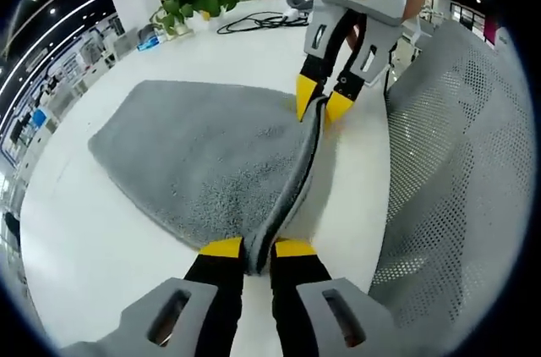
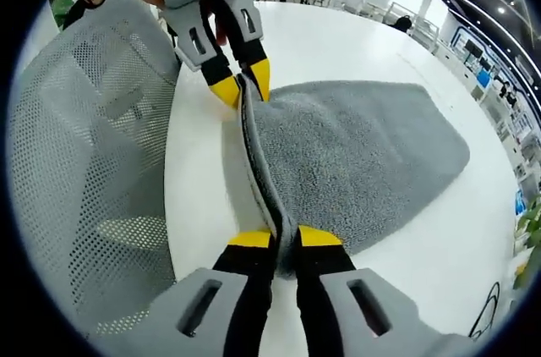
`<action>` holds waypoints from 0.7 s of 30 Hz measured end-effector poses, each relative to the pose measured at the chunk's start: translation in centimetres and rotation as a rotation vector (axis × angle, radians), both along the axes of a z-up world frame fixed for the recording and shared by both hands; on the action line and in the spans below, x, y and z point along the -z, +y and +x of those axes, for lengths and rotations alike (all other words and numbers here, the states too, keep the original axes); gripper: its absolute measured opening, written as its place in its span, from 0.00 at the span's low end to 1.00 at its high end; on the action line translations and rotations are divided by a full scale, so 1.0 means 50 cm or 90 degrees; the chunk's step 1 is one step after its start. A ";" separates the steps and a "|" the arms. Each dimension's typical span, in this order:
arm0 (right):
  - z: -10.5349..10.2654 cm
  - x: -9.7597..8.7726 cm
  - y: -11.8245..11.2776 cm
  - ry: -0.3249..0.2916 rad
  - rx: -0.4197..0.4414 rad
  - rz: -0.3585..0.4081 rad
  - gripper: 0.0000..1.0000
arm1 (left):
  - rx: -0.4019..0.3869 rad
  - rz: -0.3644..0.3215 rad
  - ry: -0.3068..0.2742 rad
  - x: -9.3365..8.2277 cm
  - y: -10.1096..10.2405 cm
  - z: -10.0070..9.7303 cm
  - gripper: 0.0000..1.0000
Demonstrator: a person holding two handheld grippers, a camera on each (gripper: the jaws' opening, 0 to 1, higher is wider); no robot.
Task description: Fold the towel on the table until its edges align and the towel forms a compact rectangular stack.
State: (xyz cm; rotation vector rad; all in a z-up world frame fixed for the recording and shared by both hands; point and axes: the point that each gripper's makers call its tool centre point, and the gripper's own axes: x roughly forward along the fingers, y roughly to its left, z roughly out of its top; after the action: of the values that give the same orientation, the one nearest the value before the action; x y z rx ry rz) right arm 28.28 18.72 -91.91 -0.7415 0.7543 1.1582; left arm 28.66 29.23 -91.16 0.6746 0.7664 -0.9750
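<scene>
Both grippers, left [image 1: 258, 249] and right [image 2: 285, 238], pinch the towel [image 1: 203, 154]; its raised edge spans your hands, body lying flat beyond.

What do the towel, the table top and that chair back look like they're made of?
Towel: grey terry or microfibre, by its nubby matte pile. Table: smooth white top, likely laminate, with a faint sheen. Chair back: grey mesh, probably woven synthetic, dotted with small holes.
</scene>
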 end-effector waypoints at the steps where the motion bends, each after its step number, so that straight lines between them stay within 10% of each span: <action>1: -0.007 0.000 0.001 0.009 0.003 0.003 0.06 | 0.006 0.003 0.000 0.001 0.000 -0.006 0.10; 21: -0.098 -0.005 -0.006 0.113 -0.019 0.029 0.05 | -0.011 -0.042 0.101 0.000 -0.007 -0.093 0.10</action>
State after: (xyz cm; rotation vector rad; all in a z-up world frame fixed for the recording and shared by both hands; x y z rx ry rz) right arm 23.36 18.43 -91.64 -0.6192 0.8644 1.2755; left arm 24.00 28.86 -91.17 0.5372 0.8737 -1.0423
